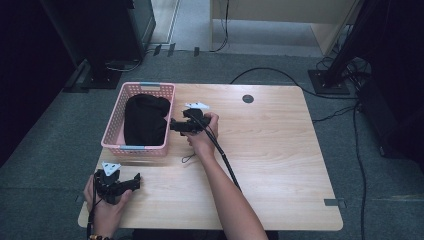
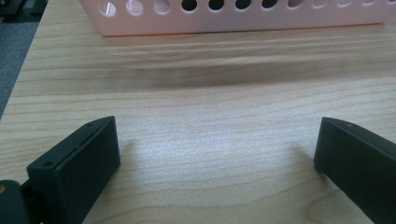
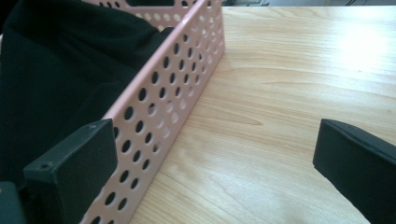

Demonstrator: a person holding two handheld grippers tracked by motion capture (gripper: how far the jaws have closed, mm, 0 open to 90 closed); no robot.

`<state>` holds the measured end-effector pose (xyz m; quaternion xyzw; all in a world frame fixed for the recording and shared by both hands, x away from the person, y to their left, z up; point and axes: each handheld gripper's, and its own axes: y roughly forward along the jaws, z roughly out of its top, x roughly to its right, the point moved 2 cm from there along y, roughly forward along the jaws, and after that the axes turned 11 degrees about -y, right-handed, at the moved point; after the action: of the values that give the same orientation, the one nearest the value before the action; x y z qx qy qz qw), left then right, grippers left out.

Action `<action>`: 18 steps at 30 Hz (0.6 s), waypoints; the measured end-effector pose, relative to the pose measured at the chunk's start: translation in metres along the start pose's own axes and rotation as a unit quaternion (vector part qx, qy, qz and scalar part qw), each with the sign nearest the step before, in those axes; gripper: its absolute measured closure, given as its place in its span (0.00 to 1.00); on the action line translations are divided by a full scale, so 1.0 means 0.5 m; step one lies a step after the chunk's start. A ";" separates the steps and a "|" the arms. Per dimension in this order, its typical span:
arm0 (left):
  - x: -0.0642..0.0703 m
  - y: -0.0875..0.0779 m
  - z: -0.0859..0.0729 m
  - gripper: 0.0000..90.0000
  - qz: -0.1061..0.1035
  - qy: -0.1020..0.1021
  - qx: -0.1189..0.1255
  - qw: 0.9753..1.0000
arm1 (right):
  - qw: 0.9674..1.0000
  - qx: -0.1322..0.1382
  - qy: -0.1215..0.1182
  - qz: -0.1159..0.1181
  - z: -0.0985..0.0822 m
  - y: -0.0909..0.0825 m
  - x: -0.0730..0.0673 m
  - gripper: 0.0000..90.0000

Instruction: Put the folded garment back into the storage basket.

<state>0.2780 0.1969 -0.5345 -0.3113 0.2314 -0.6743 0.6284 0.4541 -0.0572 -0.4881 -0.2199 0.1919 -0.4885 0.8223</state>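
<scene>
Black cloth (image 1: 145,119) lies inside pink basket (image 1: 113,126), far left on table (image 1: 280,150). Right gripper (image 1: 175,125) at basket's right wall, jaws wide, empty. Left gripper (image 1: 134,182) near-left, jaws wide, empty.

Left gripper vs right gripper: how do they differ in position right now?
The left gripper rests low at the table's near left corner, apart from the basket; the right gripper sits mid-table against the basket's right wall. The left gripper's fingers frame bare wood; the right gripper's fingers straddle that wall, one over the black cloth. Both are open and hold nothing.
</scene>
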 end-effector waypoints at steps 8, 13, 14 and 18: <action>0.000 0.000 0.000 0.00 0.000 -0.001 0.000 1.000 | 1.000 -0.028 0.000 -0.011 -0.040 -0.002 0.018 0.00; 0.000 0.000 0.000 0.00 0.000 -0.001 0.000 1.000 | 0.999 -0.032 0.002 -0.013 -0.062 -0.002 0.026 0.00; 0.000 0.000 0.000 0.00 0.000 -0.001 0.000 1.000 | 0.999 -0.033 0.001 -0.014 -0.066 -0.003 0.027 0.00; 0.000 0.000 0.000 0.00 0.000 -0.001 0.000 1.000 | 0.999 -0.037 -0.002 -0.015 -0.079 -0.005 0.031 0.00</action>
<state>0.2781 0.1967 -0.5345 -0.3117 0.2307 -0.6738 0.6290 0.4384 -0.0786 -0.5211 -0.2543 0.2051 -0.4931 0.8063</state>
